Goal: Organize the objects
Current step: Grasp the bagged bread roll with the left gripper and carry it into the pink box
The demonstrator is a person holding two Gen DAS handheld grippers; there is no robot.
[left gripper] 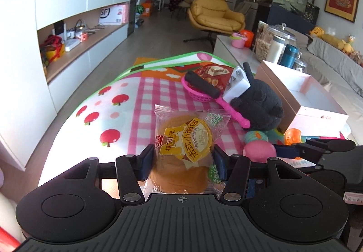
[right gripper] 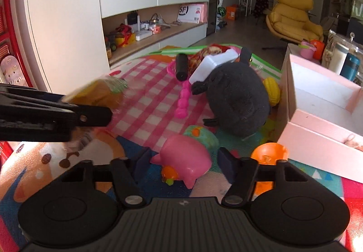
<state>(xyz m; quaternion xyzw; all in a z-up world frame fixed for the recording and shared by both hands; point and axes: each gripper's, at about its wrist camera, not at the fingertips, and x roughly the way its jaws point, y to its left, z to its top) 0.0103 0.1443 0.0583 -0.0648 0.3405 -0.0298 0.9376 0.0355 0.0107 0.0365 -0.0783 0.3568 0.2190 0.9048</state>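
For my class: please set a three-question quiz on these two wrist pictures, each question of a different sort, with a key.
1. True or false: the left gripper holds a wrapped bread bun.
2. Which toy sits between the right gripper's fingers? A) pink pig toy B) a blue car C) a green spoon
3. Fill in: the pink box beside the black plush toy stands ____ (open/lidded).

Key: 1 true; 2 A; 3 open.
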